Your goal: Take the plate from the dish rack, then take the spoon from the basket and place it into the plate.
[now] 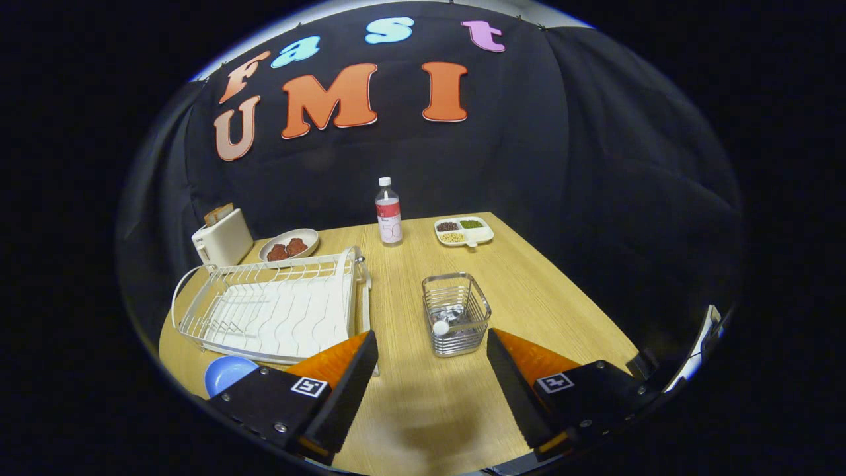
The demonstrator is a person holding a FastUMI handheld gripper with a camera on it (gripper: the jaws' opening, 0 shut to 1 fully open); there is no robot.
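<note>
A blue plate (227, 374) lies on the wooden table, left of my left finger and just in front of the white dish rack (274, 306), whose slots hold no dishes. The wire basket (456, 314) stands just beyond my fingertips, slightly right of centre. Inside it a spoon (441, 326) with a white rounded end leans against the near wall. My gripper (433, 344) hovers above the table with its fingers wide apart and nothing between them.
Along the back of the table stand a white toaster (221, 239) with bread, a plate of reddish food (289, 246), a water bottle (388, 213) and a divided tray of beans (464, 231). Bare wood lies between my fingers and the basket.
</note>
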